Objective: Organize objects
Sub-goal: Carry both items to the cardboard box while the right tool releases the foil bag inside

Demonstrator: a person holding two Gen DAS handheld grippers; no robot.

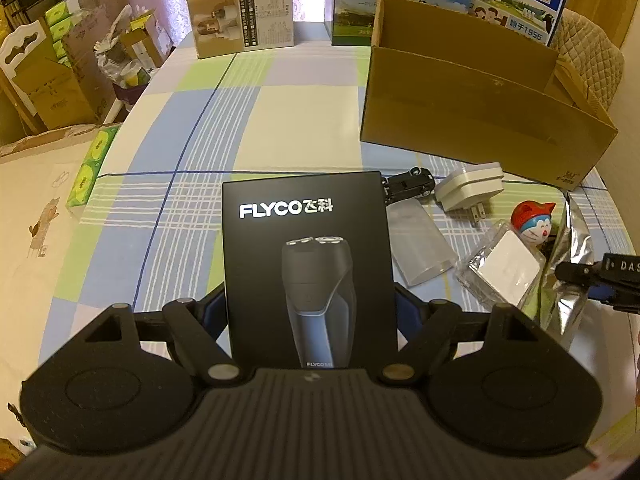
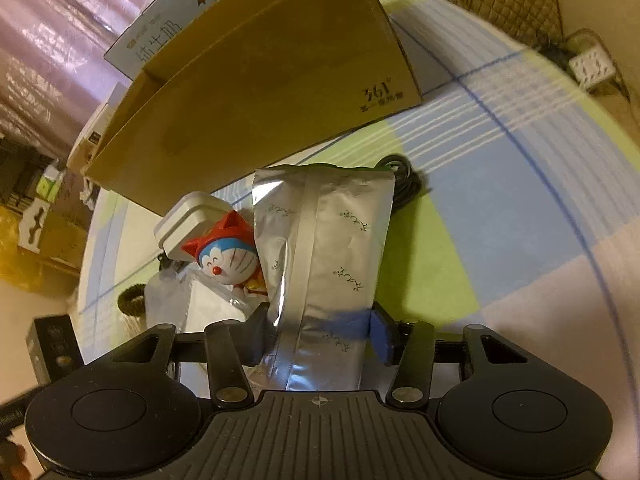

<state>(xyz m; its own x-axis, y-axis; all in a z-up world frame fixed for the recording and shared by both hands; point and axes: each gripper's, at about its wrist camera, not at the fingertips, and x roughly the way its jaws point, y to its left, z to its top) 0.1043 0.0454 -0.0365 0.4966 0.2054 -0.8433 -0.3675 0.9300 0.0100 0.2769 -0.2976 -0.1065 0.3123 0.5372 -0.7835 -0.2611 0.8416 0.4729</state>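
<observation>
Between the two fingers of the left gripper (image 1: 312, 312), in the left wrist view, stands a black shaver box (image 1: 308, 264) printed FLYCO, its long axis running straight ahead along the fingers. Both fingers are spread wide and press the box's two long sides, so the box appears gripped. Ahead and to the right of the fingertips, well apart, sits an open cardboard box (image 1: 472, 108) on the checked tablecloth (image 1: 248, 128). Between that box and the fingers lie a toy car (image 1: 408, 184), a white plug adapter (image 1: 468, 188), a clear cup (image 1: 416, 240) on its side, a packaged white charger (image 1: 504, 272) and a Doraemon figure (image 1: 534, 220). Part of the right gripper (image 1: 576, 272) shows at the right edge, against a silver foil pouch (image 1: 568, 280).

From the right wrist view, the foil pouch lies lengthwise between the right gripper's fingers, its far end pointing ahead. The fingers are about half open and touch its two sides, seemingly holding it. Just left of the fingertips are the Doraemon figure and the adapter. The cardboard box stands ahead, nearer this gripper than the left one, so it is probably where both held items should go, up and forward over its near wall
</observation>
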